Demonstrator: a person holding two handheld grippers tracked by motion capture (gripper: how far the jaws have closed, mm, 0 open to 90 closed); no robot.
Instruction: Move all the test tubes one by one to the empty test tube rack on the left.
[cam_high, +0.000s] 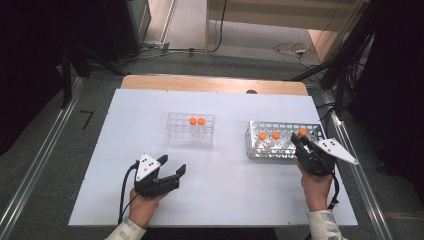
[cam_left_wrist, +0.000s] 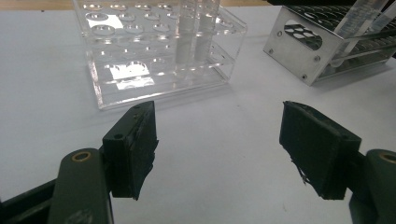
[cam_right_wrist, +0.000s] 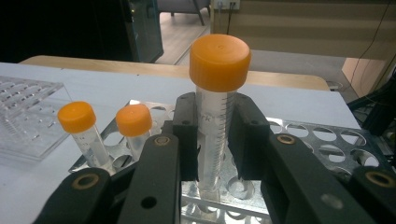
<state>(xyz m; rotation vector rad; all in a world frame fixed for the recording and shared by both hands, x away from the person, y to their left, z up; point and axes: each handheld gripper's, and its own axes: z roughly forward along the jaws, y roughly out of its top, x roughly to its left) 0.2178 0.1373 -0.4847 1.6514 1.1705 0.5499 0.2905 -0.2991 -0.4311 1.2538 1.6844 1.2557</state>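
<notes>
A clear acrylic rack at mid-table holds two orange-capped tubes. To its right, a metal rack carries three orange-capped tubes. My right gripper is at that rack's right end, shut on the rightmost tube. In the right gripper view the pads press both sides of this tube, whose foot still sits in a rack hole. The other two tubes stand to the left. My left gripper rests open on the table in front of the clear rack, with nothing between its jaws.
The white tabletop has bare room along the front and the left. The metal rack's end wall is at the upper right in the left gripper view. Cables and dark stands lie on the floor beyond the table's far edge.
</notes>
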